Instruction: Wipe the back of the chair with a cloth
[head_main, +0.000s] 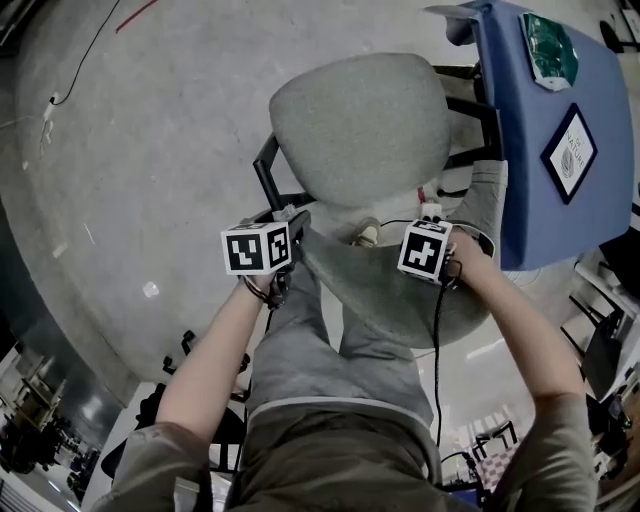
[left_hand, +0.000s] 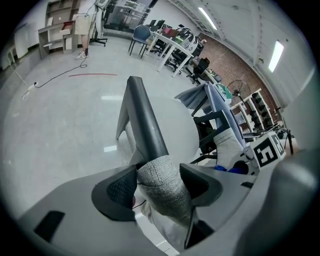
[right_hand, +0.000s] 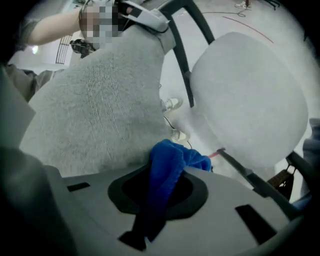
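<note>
A grey fabric office chair stands below me, its seat (head_main: 360, 125) ahead and its backrest (head_main: 400, 295) close to my legs. My left gripper (head_main: 297, 224) is shut on the backrest's left edge (left_hand: 162, 187), with the woven fabric pinched between both pads. A dark armrest (left_hand: 145, 125) rises just beyond it. My right gripper (head_main: 430, 214) is shut on a blue cloth (right_hand: 172, 165), which bunches out of the jaws against the backrest (right_hand: 100, 110). The same cloth (left_hand: 229, 170) shows under the right gripper's marker cube in the left gripper view.
A blue table (head_main: 535, 170) stands right of the chair with a green packet (head_main: 550, 45) and a framed card (head_main: 570, 150) on it. The chair's black frame (head_main: 470, 110) runs close to the table's edge. Grey floor (head_main: 150, 150) lies to the left.
</note>
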